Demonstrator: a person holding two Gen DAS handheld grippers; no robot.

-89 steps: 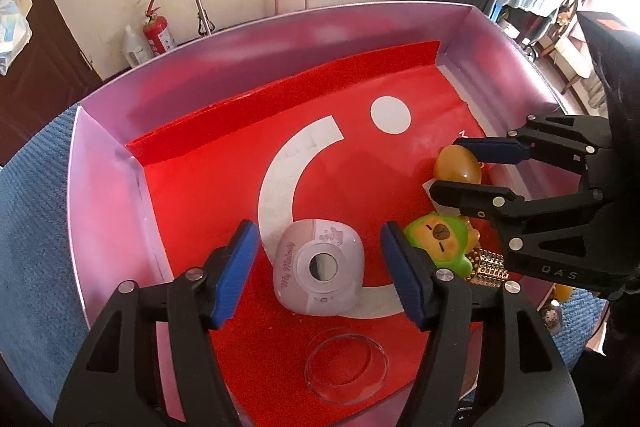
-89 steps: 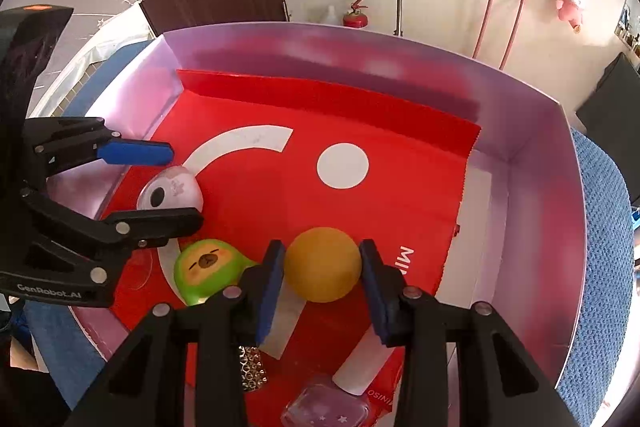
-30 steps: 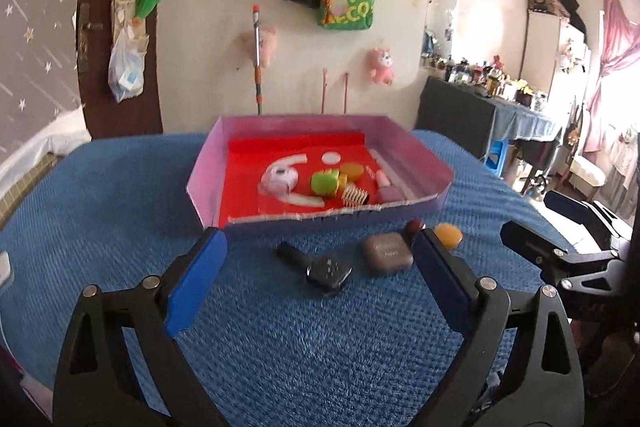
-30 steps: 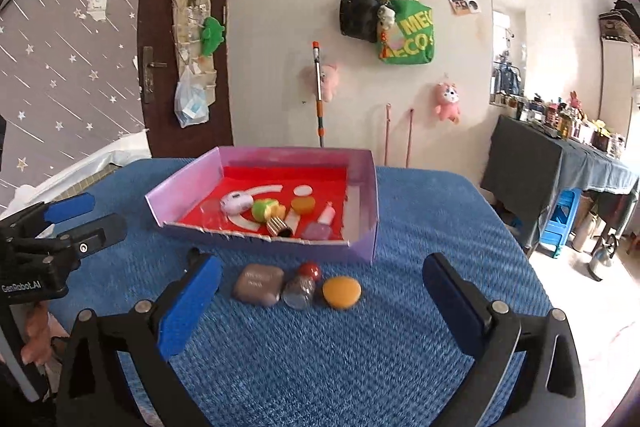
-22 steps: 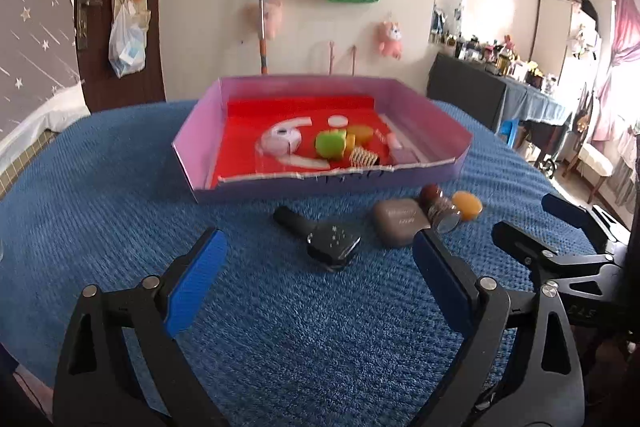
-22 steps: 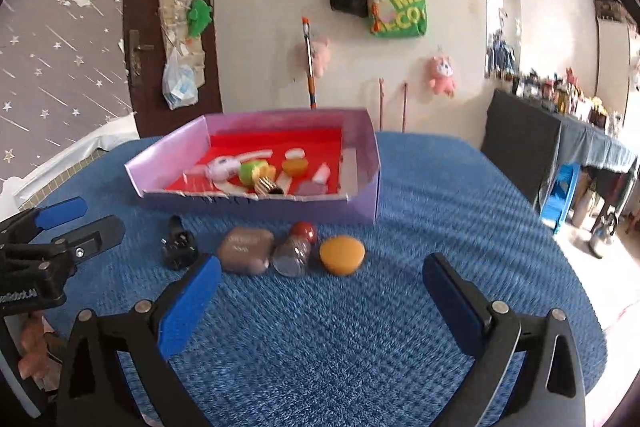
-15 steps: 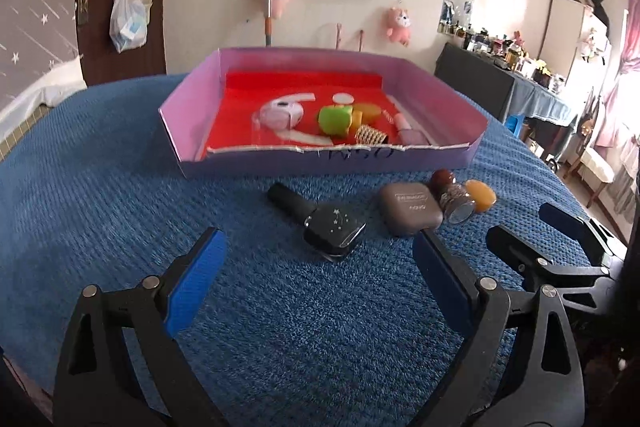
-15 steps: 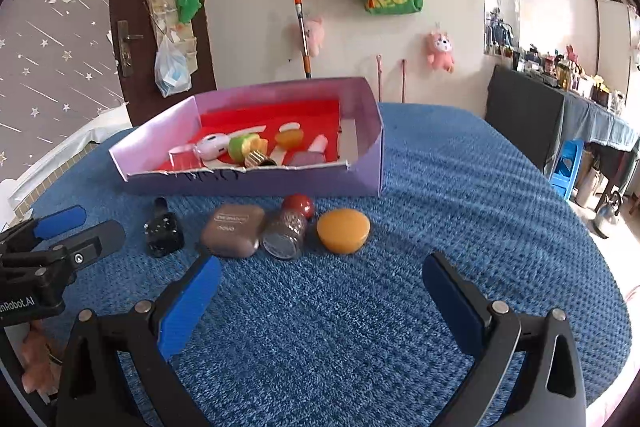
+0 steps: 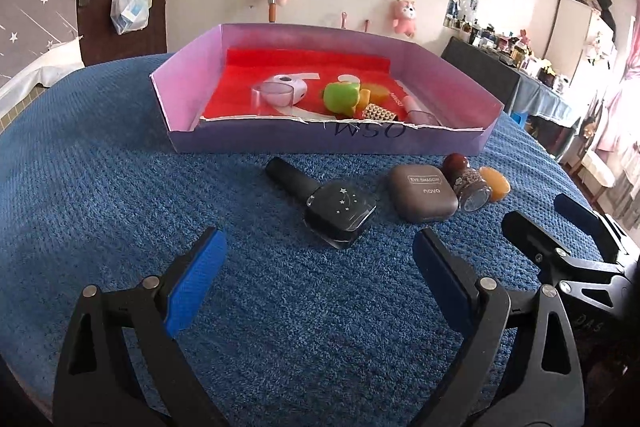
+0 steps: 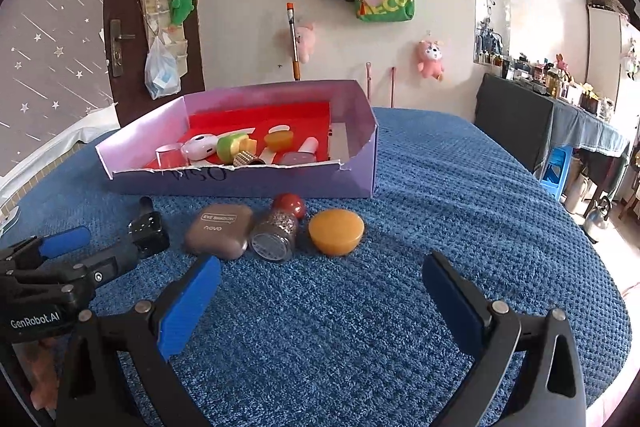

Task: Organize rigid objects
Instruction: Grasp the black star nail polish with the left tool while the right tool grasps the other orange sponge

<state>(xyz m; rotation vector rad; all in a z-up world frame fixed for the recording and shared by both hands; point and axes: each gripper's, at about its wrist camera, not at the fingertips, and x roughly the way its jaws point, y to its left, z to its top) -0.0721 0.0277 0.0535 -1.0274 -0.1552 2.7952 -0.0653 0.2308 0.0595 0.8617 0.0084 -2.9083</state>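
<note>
Since four small things lie loose on the blue cloth just in front of the box point(image 9: 328, 143), the step in hand looks like picking the next ones up and setting them inside. The black bottle point(image 9: 320, 203) lies on its side, cap towards the box, straight ahead of the left tongs point(image 9: 316, 275). Just beside it sits the brown eyeshadow case point(image 9: 424, 197), then the glitter jar point(image 10: 276, 233) with its red cap, touching or nearly touching the case, and the orange puck point(image 10: 336, 231) at the far end, ahead of the right tongs point(image 10: 320, 291).

Both pairs of tongs stand spread wide and hold nothing, hovering above the cloth short of the row. For the left, the bottle is the fair choice: I would close across its squarish body, not the thin cap, and come in from the open side so the case is not nudged. For the right, the puck is round and low, so the pads should drop close to the cloth and meet its flanks squarely, or it may squirt out.

Inside the box, a white gadget point(image 9: 286, 89), a green toy point(image 9: 340, 97) and other bits already crowd the near part of the red floor point(image 9: 280, 61); its far part looks free, the better place to release.
</note>
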